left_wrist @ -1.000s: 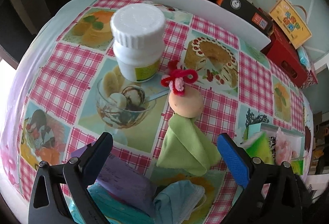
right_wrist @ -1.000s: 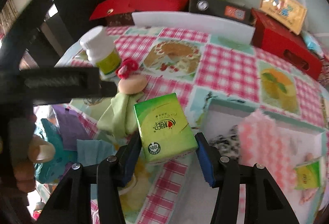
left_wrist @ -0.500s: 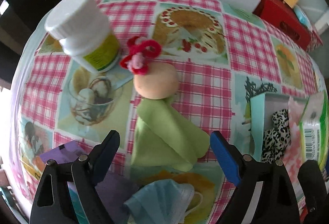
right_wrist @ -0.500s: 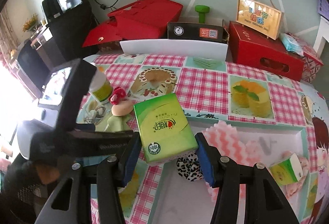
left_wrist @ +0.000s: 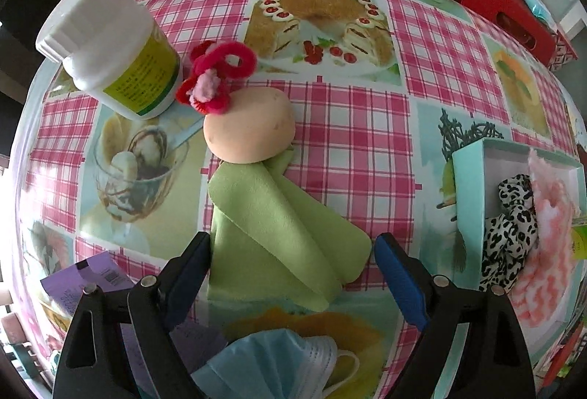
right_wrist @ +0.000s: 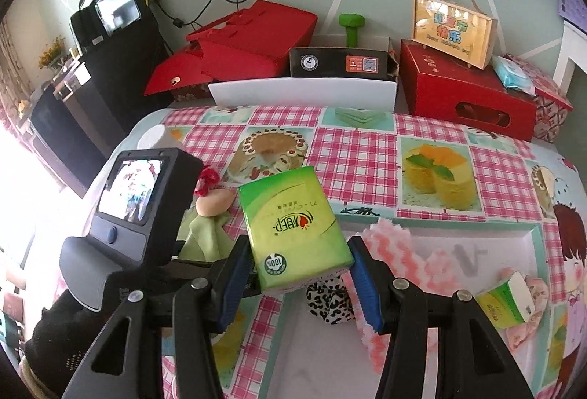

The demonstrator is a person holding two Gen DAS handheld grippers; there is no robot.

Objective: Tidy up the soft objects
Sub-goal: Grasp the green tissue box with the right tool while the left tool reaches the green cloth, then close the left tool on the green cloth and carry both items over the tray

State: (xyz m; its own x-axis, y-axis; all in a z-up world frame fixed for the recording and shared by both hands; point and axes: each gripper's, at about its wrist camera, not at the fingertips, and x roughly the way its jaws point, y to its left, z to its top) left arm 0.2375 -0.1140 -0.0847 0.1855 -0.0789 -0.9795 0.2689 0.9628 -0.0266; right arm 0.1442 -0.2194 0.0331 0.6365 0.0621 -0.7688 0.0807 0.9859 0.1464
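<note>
1. Table [left_wrist: 367,149] carried the clutter under a checked cloth; the teal tray [left_wrist: 467,201] sat at its right side and already held a leopard-print scrunchie [left_wrist: 511,234] and pink fluffy cloth [left_wrist: 546,252].
2. Right gripper [right_wrist: 299,274] had its jaws clamped on the green tissue pack [right_wrist: 293,226], held up above the tray's near edge. My read: lower it into a bare part of the tray before letting go.
3. Left gripper [left_wrist: 291,274] pointed steeply down with jaws wide apart, straddling the folded green cloth [left_wrist: 279,234], pads not touching it.
4. Cloth's far end was tucked against the peach sponge [left_wrist: 249,125]. Best bet: drop lower, pinch all the folds, then lift clear of the sponge and the white bottle [left_wrist: 117,61].
</note>
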